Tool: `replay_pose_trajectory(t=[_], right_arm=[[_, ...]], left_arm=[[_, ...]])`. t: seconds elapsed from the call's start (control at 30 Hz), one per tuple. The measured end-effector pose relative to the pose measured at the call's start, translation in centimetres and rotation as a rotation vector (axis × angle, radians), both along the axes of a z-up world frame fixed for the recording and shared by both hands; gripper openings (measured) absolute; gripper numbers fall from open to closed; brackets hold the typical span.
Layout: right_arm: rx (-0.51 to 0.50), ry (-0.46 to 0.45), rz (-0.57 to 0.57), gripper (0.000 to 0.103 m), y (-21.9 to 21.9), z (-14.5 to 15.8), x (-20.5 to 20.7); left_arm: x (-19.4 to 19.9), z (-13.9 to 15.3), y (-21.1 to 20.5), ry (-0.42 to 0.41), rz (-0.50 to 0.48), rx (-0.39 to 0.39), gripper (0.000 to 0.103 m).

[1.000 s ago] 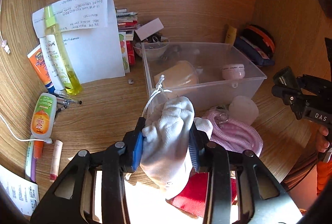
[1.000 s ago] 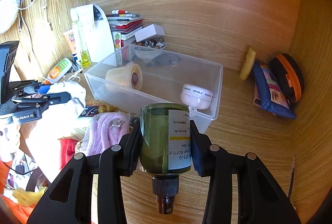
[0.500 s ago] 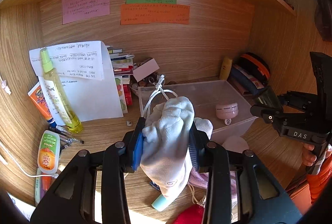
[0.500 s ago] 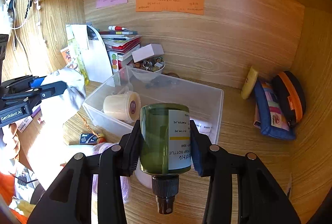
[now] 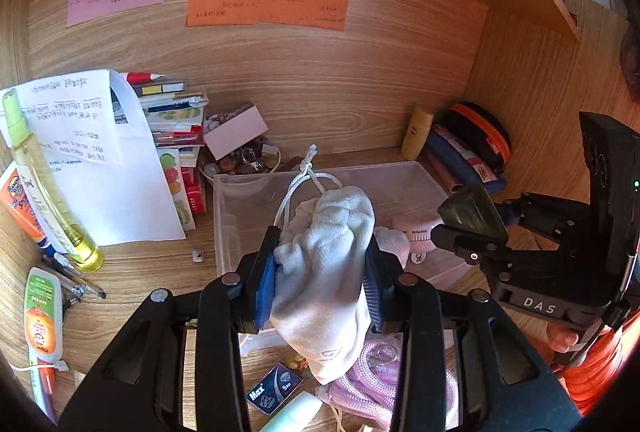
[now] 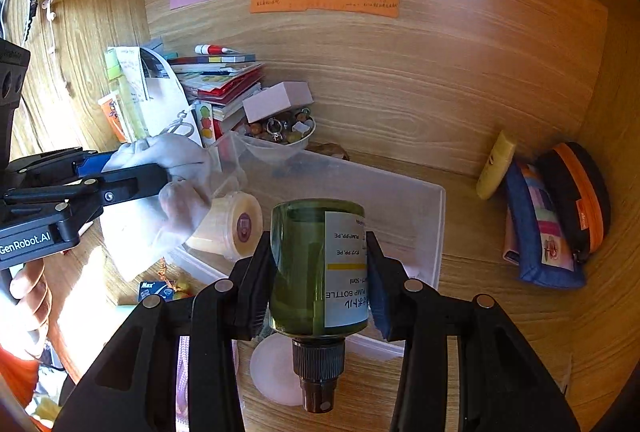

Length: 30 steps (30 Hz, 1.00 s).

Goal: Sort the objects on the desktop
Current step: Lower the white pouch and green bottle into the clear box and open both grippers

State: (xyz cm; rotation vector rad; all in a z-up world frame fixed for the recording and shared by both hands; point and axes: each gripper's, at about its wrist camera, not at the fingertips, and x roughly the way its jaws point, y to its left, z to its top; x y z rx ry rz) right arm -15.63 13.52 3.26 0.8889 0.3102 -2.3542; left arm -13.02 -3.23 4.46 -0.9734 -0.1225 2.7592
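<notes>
Holding both loads above the clear bin [image 5: 424, 172], the left tongs [image 5: 320, 284] clench a white pouch [image 5: 324, 272], the right tongs [image 6: 318, 272] a green bottle [image 6: 308, 264], while clutter below awaits sorting

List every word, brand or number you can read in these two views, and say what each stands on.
"PUMP BOTTLE", "50ml": label of the green bottle in the right gripper.
"GenRobot.AI": left gripper body.
"DAS": right gripper body, left wrist view.
"Max": small blue box.
Sticky notes and white sheet: handwriting too small to read.
</notes>
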Motion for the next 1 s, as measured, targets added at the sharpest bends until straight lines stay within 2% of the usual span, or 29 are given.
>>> replay_pose_trajectory(t=[0.23, 0.47, 0.83, 1.0], right_arm=[[0.024, -0.027, 0.006, 0.038, -0.9, -1.3, -1.5], [0.043, -0.057, 0.019, 0.038, -1.6, -2.5, -2.9], [0.085, -0.087, 0.048, 0.038, -2.6, -3.8, -4.2], [0.1, -0.103, 0.051, 0.038, -3.1, -4.5, -4.9]], left_arm=[[-2.7, -0.9, 0.3, -0.035, 0.002, 0.045, 0.037], [-4.4, -2.2, 0.8, -0.069, 0.016, 0.018, 0.037], [-3.6, -2.4, 0.0, -0.05, 0.007, -0.019, 0.047], [-3.1, -2.2, -0.9, -0.054, -0.012, 0.009, 0.053]])
